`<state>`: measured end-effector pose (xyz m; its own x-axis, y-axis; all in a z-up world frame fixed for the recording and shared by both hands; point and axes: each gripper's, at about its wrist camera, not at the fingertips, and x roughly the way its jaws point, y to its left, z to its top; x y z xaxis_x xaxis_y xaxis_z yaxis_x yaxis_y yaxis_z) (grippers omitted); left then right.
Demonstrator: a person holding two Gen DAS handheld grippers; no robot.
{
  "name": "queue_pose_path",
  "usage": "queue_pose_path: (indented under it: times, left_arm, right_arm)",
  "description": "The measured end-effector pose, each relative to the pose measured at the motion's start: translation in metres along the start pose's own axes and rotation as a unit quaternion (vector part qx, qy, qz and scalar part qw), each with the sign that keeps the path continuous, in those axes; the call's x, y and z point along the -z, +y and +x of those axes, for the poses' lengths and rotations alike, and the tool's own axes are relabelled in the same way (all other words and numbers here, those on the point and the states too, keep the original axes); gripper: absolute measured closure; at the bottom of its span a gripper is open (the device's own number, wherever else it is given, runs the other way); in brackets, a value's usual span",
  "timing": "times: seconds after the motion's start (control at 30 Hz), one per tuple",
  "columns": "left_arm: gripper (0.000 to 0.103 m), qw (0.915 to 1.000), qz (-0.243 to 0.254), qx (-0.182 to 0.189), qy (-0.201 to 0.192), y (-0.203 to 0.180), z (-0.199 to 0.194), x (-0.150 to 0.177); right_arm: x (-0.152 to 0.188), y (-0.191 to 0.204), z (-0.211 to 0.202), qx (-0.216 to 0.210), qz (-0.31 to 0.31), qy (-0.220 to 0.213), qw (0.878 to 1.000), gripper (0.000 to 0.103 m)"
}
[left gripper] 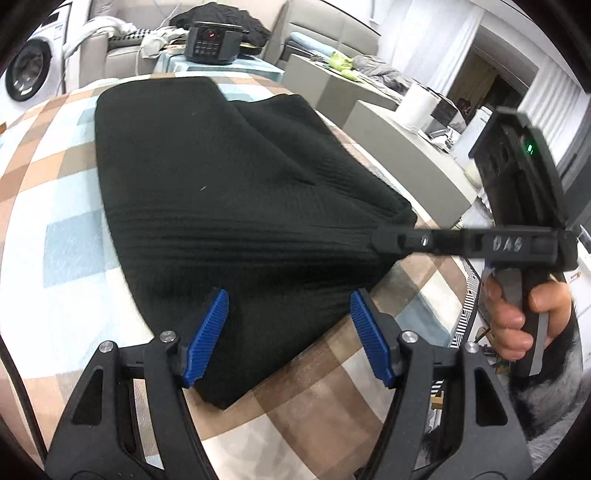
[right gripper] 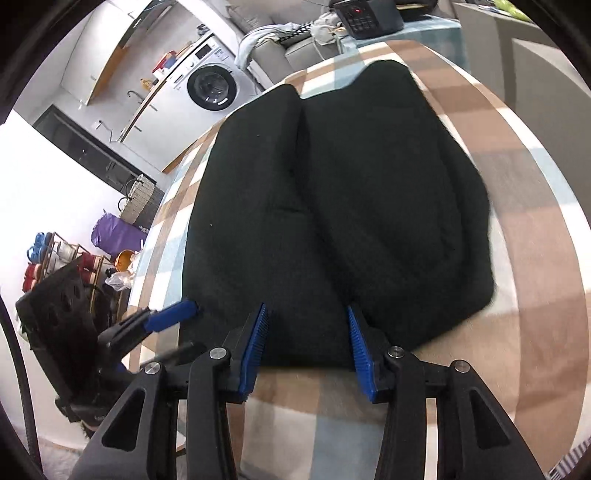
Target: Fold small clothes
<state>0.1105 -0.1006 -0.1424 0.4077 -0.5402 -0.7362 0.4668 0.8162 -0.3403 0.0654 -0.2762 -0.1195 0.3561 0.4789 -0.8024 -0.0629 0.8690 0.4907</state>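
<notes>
A black ribbed knit garment (left gripper: pixel 221 177) (right gripper: pixel 332 203) lies on the checked tablecloth (left gripper: pixel 66 192) (right gripper: pixel 535 229), with its two sides folded inward and meeting along a central seam. My left gripper (left gripper: pixel 289 293) is open over the garment's near corner, and the cloth lies slack between its blue pads (left gripper: pixel 210 332). My right gripper (right gripper: pixel 306 308) is also open at the near hem, with cloth in the gap and its pads (right gripper: pixel 255 343) not pressing on it. In the left wrist view, the right gripper (left gripper: pixel 384 242) reaches the garment's right edge, held by a person's hand (left gripper: pixel 517 317). The left gripper (right gripper: pixel 184 332) shows at lower left in the right wrist view.
A black device with buttons (left gripper: pixel 212 42) (right gripper: pixel 365 14) sits beyond the table's far end. A washing machine (right gripper: pixel 212 86) (left gripper: pixel 29 70) and a grey sofa (left gripper: pixel 122 55) with loose clothes stand behind. Grey units (left gripper: pixel 399 133) run along the right, and floor clutter (right gripper: pixel 74 258) lies to the left.
</notes>
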Motion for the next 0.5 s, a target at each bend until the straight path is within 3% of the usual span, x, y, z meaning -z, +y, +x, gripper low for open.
queue_pose_path:
  times: [0.13, 0.23, 0.37, 0.4, 0.43, 0.47, 0.5]
  left_arm:
    - [0.037, 1.0, -0.002, 0.0, 0.0, -0.002, 0.002, -0.003]
    - [0.037, 0.9999, -0.01, -0.004, -0.011, 0.002, -0.005, -0.002]
    - [0.037, 0.9988, -0.034, -0.019, -0.031, 0.013, -0.017, 0.0]
    - [0.037, 0.9982, -0.042, -0.022, -0.036, 0.018, -0.021, 0.0]
    - [0.037, 0.9977, -0.049, -0.023, -0.041, 0.022, -0.025, 0.0]
    - [0.037, 0.997, -0.058, -0.021, -0.047, 0.026, -0.029, -0.001]
    - [0.037, 0.9964, -0.063, -0.021, -0.051, 0.029, -0.033, -0.001]
  right_arm:
    - [-0.01, 0.005, -0.009, -0.022, 0.004, -0.046, 0.999, 0.059]
    - [-0.037, 0.013, 0.005, -0.014, -0.009, -0.071, 0.997, 0.059]
    - [-0.069, 0.024, 0.048, -0.011, -0.027, -0.041, 0.999, 0.061]
    - [-0.074, 0.025, 0.059, -0.006, -0.033, -0.03, 0.999, 0.067]
    - [-0.078, 0.027, 0.071, 0.005, -0.039, -0.017, 0.999, 0.088]
    - [-0.08, 0.03, 0.073, 0.008, -0.044, -0.017, 0.999, 0.097]
    - [-0.081, 0.032, 0.069, 0.005, -0.049, -0.025, 0.998, 0.098]
